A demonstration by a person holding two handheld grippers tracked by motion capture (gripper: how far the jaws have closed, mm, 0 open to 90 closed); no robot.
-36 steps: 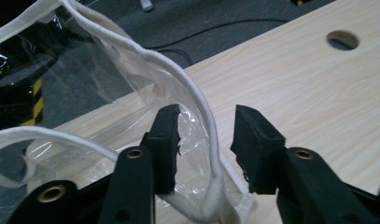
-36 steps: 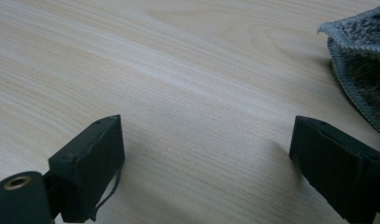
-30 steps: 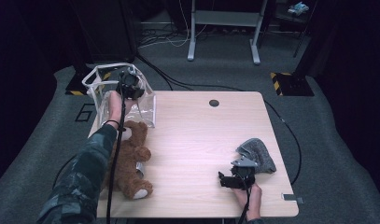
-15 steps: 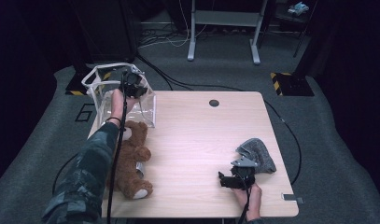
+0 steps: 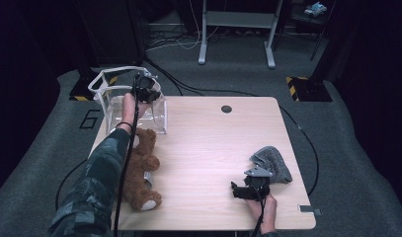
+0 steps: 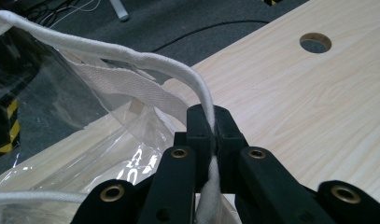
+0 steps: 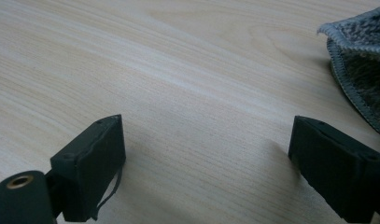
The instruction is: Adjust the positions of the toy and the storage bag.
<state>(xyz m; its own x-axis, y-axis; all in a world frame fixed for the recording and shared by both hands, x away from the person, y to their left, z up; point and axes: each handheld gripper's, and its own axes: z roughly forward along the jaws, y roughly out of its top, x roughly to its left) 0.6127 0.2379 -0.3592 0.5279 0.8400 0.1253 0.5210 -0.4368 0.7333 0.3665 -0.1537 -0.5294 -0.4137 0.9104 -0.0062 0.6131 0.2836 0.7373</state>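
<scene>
A clear plastic bag [image 5: 139, 114] with white webbing handles stands at the table's far left corner. My left gripper [image 5: 145, 89] is shut on one white handle [image 6: 197, 88], which runs between its black jaws. A brown teddy bear [image 5: 139, 168] lies on the table's left side, partly under my left forearm. My right gripper [image 5: 236, 191] rests low near the front right of the table, open, with bare wood between its jaws. A grey cloth [image 5: 272, 163] lies just beyond it to the right, and its edge [image 7: 360, 74] reaches into the right gripper view.
A round cable hole [image 5: 226, 108] sits in the light wooden table [image 5: 208, 143] near its far edge. Cables trail over the dark carpet around the table. A metal desk frame [image 5: 238, 34] stands behind.
The left gripper has shifted slightly at the bag's handle. The right gripper has not moved.
</scene>
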